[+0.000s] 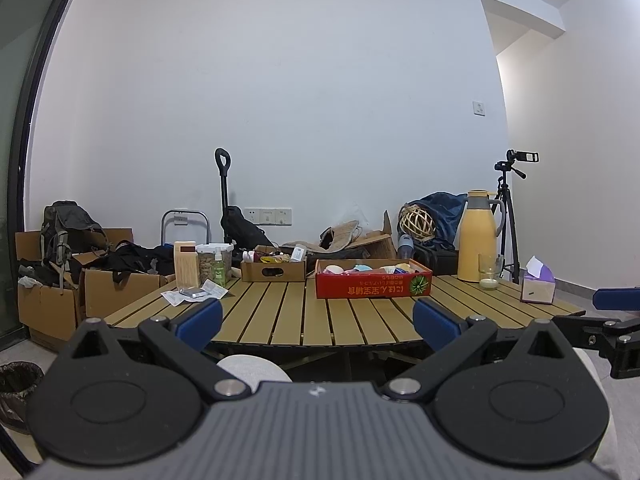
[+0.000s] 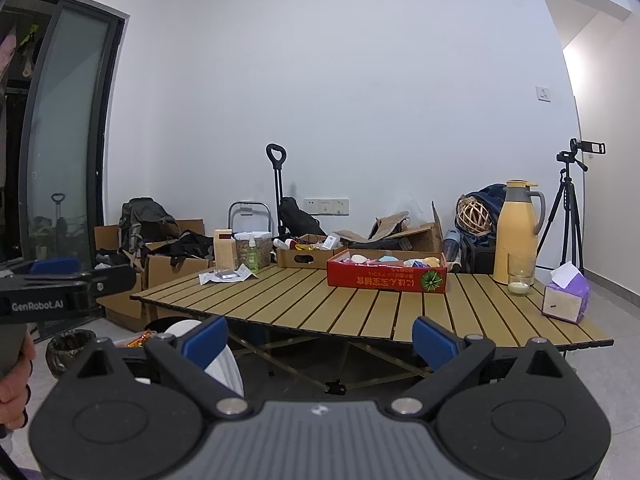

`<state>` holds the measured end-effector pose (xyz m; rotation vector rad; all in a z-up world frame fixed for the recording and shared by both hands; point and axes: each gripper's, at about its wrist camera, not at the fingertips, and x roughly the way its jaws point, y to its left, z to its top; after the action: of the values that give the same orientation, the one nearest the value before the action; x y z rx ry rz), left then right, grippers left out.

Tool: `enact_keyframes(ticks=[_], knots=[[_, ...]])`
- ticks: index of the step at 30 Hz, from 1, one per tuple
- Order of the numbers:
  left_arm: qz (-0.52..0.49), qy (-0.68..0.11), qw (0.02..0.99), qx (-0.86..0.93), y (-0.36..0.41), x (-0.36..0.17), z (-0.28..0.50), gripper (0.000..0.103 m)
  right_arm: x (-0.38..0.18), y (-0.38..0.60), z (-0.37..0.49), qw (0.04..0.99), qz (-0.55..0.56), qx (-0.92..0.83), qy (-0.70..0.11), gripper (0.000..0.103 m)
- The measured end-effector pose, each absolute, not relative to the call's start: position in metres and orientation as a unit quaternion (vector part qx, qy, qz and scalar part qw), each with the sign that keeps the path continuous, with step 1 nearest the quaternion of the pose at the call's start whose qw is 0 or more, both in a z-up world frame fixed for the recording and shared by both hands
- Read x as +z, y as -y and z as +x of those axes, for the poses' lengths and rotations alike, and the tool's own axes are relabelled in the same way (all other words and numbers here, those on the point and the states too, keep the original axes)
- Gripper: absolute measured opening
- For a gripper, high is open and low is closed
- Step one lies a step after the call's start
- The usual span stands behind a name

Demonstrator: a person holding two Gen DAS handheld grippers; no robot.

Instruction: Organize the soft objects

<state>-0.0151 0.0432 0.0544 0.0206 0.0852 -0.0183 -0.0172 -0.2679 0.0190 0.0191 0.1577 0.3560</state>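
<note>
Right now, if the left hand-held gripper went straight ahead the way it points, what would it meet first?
Probably the red box of soft items on the slatted table. The open left hand-held gripper sits before the table's near edge, roughly level with it, so depth is uncertain.

Ahead of my claws, past their spread blue tips, a red cardboard box (image 1: 373, 283) sits flat on the slatted tabletop, its long printed side facing me. It is an open, shallow tray with a green round emblem near the right end of that side. Inside lie the soft objects (image 1: 362, 268), small rounded pieces in pink, pale blue, cream and yellow, packed close together and showing just above the rim. Their exact shapes are too small to tell.
</note>
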Motion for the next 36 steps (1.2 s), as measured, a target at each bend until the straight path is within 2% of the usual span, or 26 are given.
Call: enact_keyframes(ticks=[36], knots=[[0.015, -0.035, 0.999, -0.012, -0.0362, 0.0572, -0.0172, 0.103, 0.0173, 0.271, -0.017, 0.982, 0.018, 0.175, -0.075, 0.099]])
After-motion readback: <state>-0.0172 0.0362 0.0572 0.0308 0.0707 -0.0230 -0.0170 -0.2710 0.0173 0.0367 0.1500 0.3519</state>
